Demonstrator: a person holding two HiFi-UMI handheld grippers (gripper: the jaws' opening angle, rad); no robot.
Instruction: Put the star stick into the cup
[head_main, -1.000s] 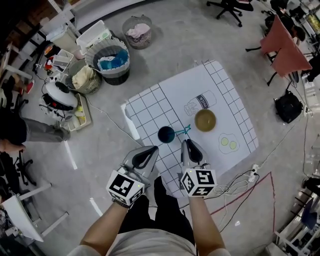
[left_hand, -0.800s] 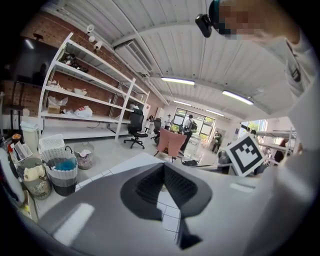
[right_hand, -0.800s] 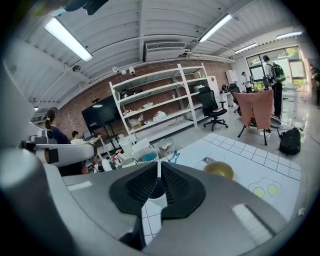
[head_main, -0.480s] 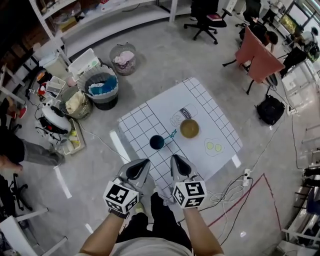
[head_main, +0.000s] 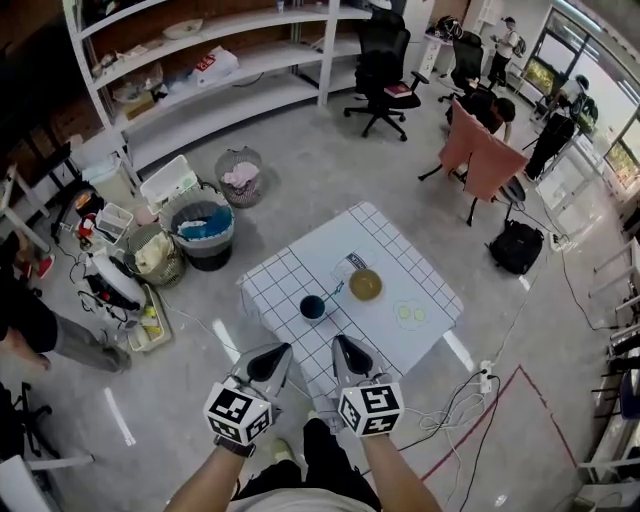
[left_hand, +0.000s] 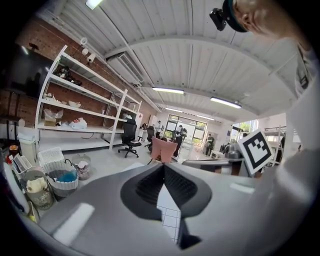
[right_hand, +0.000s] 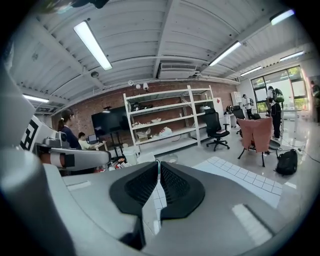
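The left hand-held gripper (left_hand: 163, 167) is clenched with nothing between its jaws. The right hand-held gripper (right_hand: 158, 163) is closed and empty too. Both are held side by side on the near side of the white table (head_main: 385, 245). A dark cup (head_main: 313, 307) stands on the near part of the table. The teal star stick (head_main: 333, 291) slants from the cup's rim toward a brown bowl (head_main: 365, 285) to the right. It is too small to tell whether the stick's end sits inside the cup.

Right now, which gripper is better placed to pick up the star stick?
Right, likely: the right gripper is nearer the stick; the cup stands between stick and left gripper.
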